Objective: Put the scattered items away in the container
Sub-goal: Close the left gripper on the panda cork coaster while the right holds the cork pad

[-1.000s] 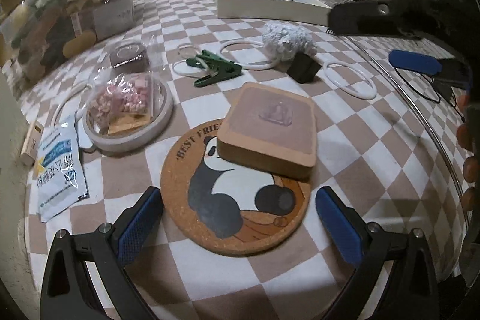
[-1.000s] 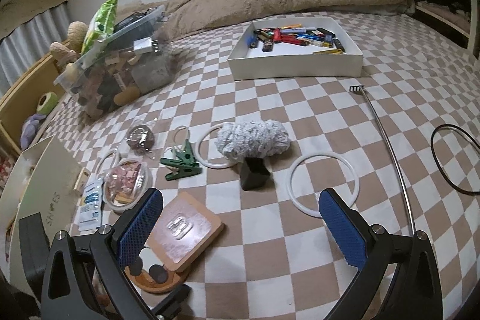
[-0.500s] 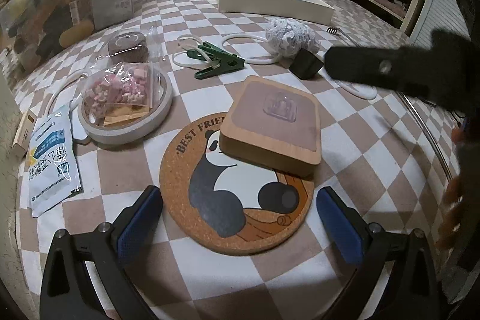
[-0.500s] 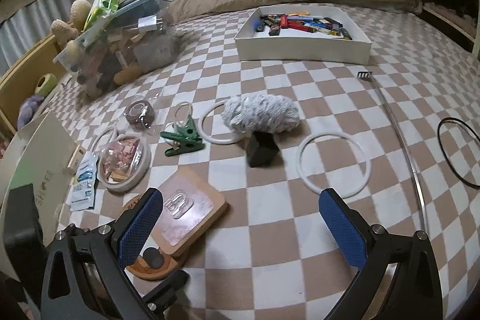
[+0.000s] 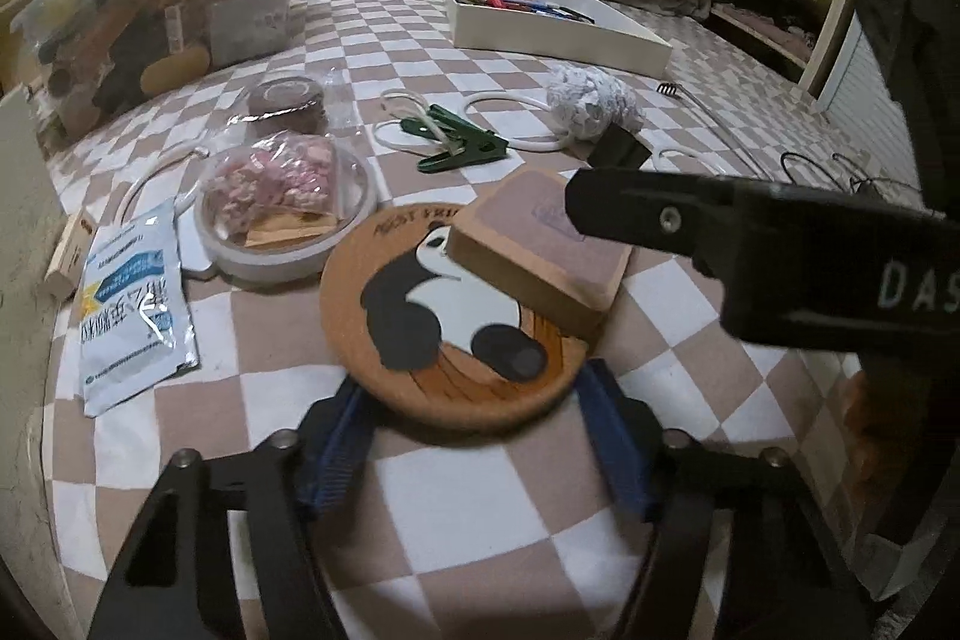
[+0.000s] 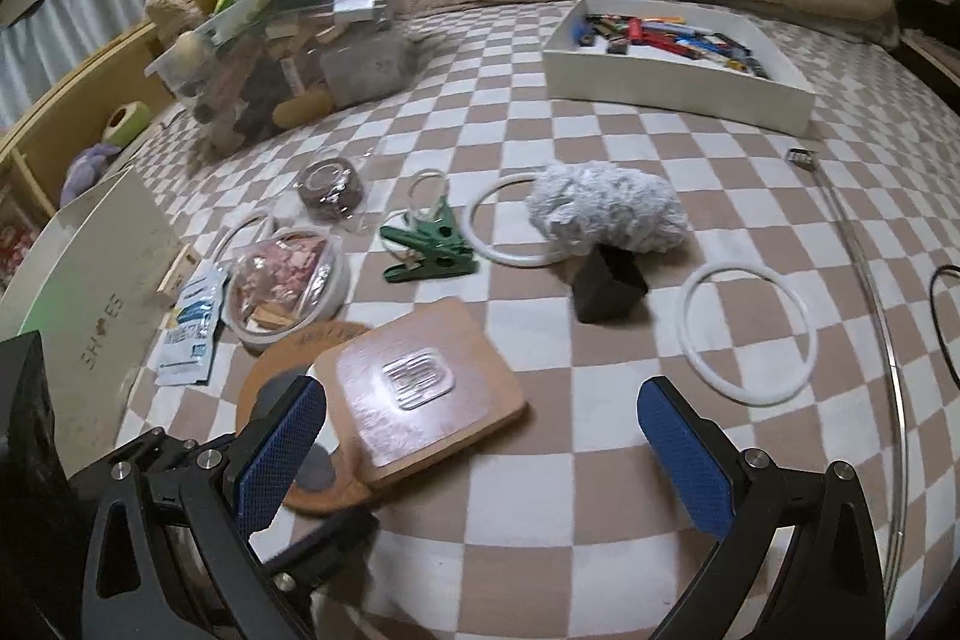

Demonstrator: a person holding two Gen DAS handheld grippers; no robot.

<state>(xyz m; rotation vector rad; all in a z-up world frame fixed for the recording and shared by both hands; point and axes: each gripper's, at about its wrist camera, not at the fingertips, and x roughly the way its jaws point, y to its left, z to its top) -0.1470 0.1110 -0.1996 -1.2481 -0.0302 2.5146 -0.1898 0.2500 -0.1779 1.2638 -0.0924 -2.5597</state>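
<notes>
A round cork panda coaster [image 5: 420, 316] lies on the checkered bedcover with a tan wooden block [image 5: 528, 274] resting on its far side. My left gripper [image 5: 474, 436] is closing, and its blue pads touch the coaster's near rim on both sides. In the right wrist view my right gripper [image 6: 480, 454] stands open just in front of the wooden block [image 6: 420, 388], with the coaster [image 6: 270, 370] at its left finger. Its black body crosses the left wrist view above the block. The white container [image 6: 678, 82] with pens and lighters stands far back.
Green clips [image 6: 432, 250], a grey fluffy bundle [image 6: 606, 208], a black cube [image 6: 606, 286] and white rings [image 6: 747, 334] lie mid-bed. A bowl of pink bits [image 6: 282, 280] and a sachet [image 5: 132, 298] are left. A clear bin [image 6: 282, 58] stands back left, a metal rod [image 6: 864, 280] right.
The left jaws have narrowed from wide apart onto the coaster's near rim. The right gripper has come lower and closer to the wooden block, and now crosses the left wrist view.
</notes>
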